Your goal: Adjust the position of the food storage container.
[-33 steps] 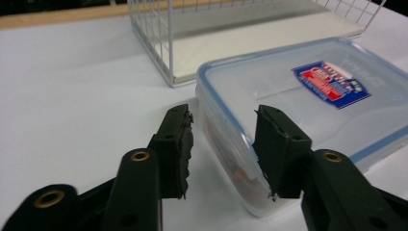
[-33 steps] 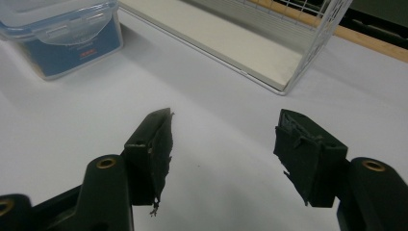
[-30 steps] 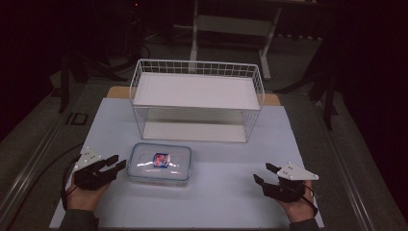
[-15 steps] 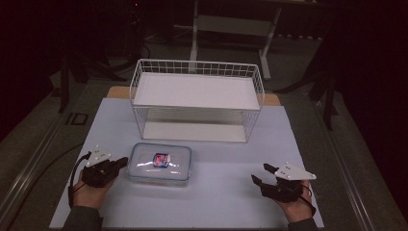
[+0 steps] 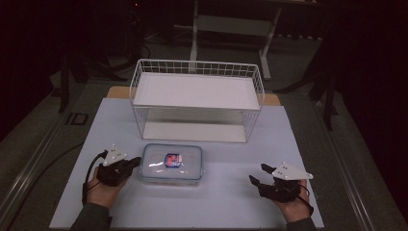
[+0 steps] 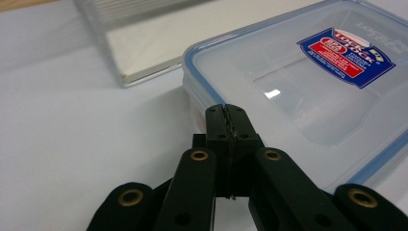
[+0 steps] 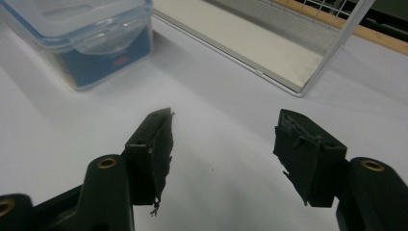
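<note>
A lidded clear box (image 5: 171, 164) sits just in front of the wire rack (image 5: 197, 101). The left gripper (image 5: 131, 163), jaws pressed together on nothing, touches the box's left edge. The right gripper (image 5: 257, 175) rests well right of the box, jaws spread wide.

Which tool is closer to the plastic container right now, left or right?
Left. The left tool, jaws shut, sits right at the plastic container's left edge, while the right tool, jaws open, rests well off to its right on the white mat.

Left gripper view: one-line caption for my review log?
Shut left tongs at the edge of a clear lidded container.
</note>
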